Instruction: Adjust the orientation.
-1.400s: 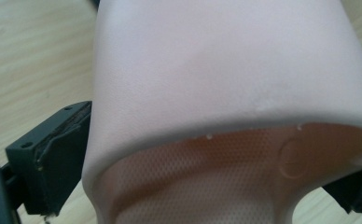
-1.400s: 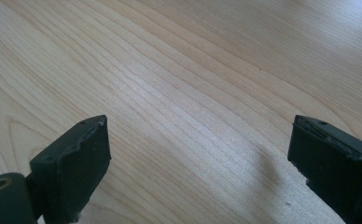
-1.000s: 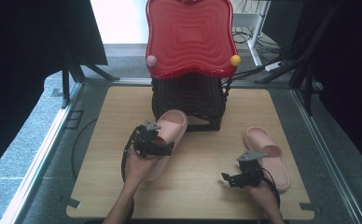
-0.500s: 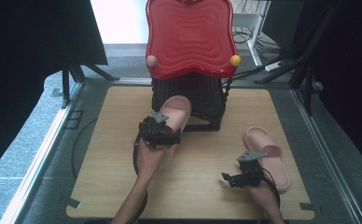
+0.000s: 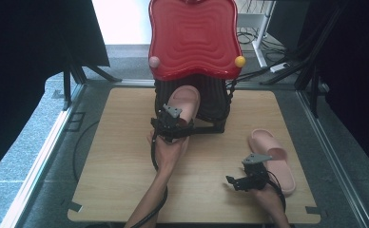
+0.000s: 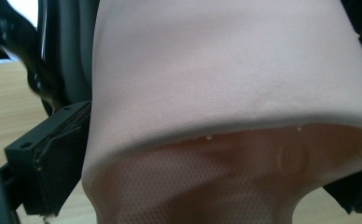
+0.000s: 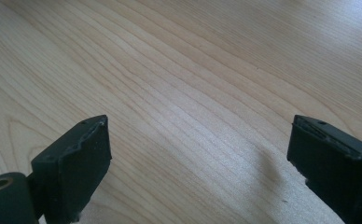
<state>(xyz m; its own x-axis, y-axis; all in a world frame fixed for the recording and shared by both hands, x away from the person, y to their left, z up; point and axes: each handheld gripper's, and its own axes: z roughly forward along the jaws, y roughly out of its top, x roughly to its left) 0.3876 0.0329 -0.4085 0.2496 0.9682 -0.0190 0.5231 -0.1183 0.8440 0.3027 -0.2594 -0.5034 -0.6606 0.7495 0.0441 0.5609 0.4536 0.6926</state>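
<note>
**Pink slipper carried toward the dark rack**

The pink slipper (image 5: 183, 102) is held above the wooden table (image 5: 116, 171), with its toe end pointing away from the person and already reaching into the dark rack (image 5: 211, 102) under the red wavy panel (image 5: 194, 38). The left gripper (image 5: 170, 124) pinches it at the heel end; in the left gripper view one black jaw is pressed against the slipper's side, and the strap rises just in front of the camera. The long axis of the slipper runs from the gripper straight toward the rack, so I judge the coming move to be a push forward along this line. The left hand (image 5: 169, 152) is clearly the nearer one.

The second slipper (image 5: 273, 159) lies flat at the right side of the table, just beside the right gripper (image 5: 242, 183), whose jaws are spread wide over bare wood.

The red panel hides the inside of the rack, so I cannot tell whether the toe rests on a shelf.
</note>
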